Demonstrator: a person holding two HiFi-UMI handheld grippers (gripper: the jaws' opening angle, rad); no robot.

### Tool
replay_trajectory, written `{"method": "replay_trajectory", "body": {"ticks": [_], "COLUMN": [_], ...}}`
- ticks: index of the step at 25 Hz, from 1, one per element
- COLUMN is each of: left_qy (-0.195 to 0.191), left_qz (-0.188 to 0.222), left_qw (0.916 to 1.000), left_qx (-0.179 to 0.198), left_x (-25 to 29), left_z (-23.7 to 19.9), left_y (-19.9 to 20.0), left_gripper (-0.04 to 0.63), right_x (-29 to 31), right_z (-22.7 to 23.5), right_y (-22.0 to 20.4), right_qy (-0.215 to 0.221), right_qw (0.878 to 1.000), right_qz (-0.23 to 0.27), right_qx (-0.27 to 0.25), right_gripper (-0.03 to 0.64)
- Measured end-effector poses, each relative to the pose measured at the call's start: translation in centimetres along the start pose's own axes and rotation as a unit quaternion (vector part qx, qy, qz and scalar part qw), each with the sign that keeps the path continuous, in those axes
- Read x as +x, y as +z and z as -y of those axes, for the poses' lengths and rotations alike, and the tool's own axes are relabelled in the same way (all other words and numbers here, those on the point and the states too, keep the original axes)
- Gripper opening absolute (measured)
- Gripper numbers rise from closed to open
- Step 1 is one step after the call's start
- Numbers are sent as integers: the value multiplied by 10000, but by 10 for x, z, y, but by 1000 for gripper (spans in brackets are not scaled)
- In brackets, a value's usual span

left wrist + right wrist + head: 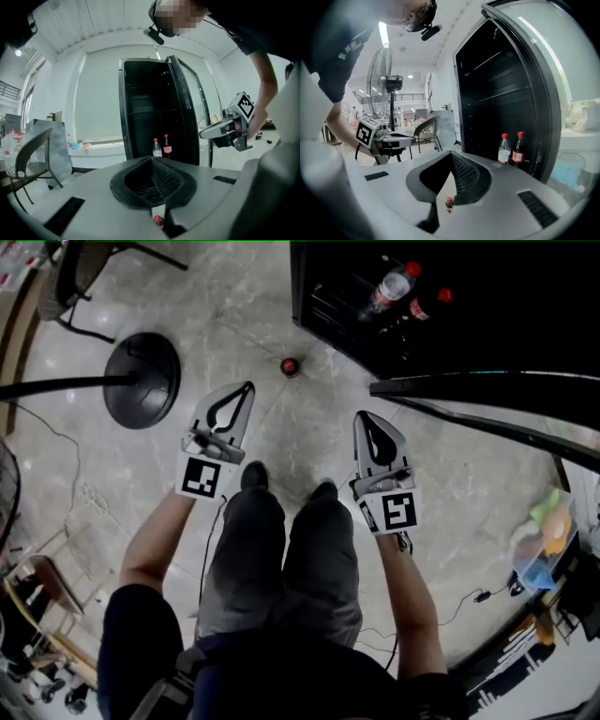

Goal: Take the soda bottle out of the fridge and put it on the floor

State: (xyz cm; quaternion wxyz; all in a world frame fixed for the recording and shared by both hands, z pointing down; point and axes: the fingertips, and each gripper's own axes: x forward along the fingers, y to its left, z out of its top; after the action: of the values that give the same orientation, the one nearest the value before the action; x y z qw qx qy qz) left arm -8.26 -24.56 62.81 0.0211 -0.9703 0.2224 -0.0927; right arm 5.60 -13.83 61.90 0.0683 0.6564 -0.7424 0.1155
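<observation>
The black shell of the fridge [330,298] is shining glossy, the pale veined floor [450,486] in front of it is gleaming like polished stone, and the left tongs [247,387] and right tongs [362,417] are showing matt grey plastic, ribbed and black inside.

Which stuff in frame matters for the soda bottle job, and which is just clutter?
Job: dark, red-capped soda bottle standing on the floor; open black fridge; clear bottle and dark bottle inside it.
Clutter: round black fan base; grey chair; black floor cable.
</observation>
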Motion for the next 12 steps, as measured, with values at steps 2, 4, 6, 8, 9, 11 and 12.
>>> {"method": "replay_trajectory", "body": {"ticks": [2, 4, 6, 8, 9, 11, 12], "left_qy": [91, 156, 162, 203, 238, 317, 341], "left_qz": [24, -12, -84, -96, -95, -32, -24], "left_qw": [9999, 9998, 9998, 9995, 9993, 9990, 9988], "left_qx": [-98, -149, -129, -216, -261, -321, -336], "left_x": [-17, -32, -46, -62, -70, -84, -90], "left_z": [0, 1, 2, 5, 6, 5, 5], "left_y": [39, 77, 115, 155, 174, 214, 232], "left_gripper": [23, 23, 23, 23, 23, 23, 23], "right_x": [-15, -30, -44, -61, -69, -84, -91], "right_z": [-12, -21, -29, -37, -41, -48, -52], "right_y": [33, 68, 105, 142, 162, 199, 217], "right_qy": [-17, -24, -20, -5, -8, -15, -17], "right_qw": [10000, 9999, 9999, 9999, 9999, 9999, 9999], "right_qz": [28, 17, 12, -19, -9, 30, 51], "right_qx": [70, 115, 120, 118, 122, 113, 93], "right_gripper": [17, 17, 17, 17, 17, 17, 17]}}
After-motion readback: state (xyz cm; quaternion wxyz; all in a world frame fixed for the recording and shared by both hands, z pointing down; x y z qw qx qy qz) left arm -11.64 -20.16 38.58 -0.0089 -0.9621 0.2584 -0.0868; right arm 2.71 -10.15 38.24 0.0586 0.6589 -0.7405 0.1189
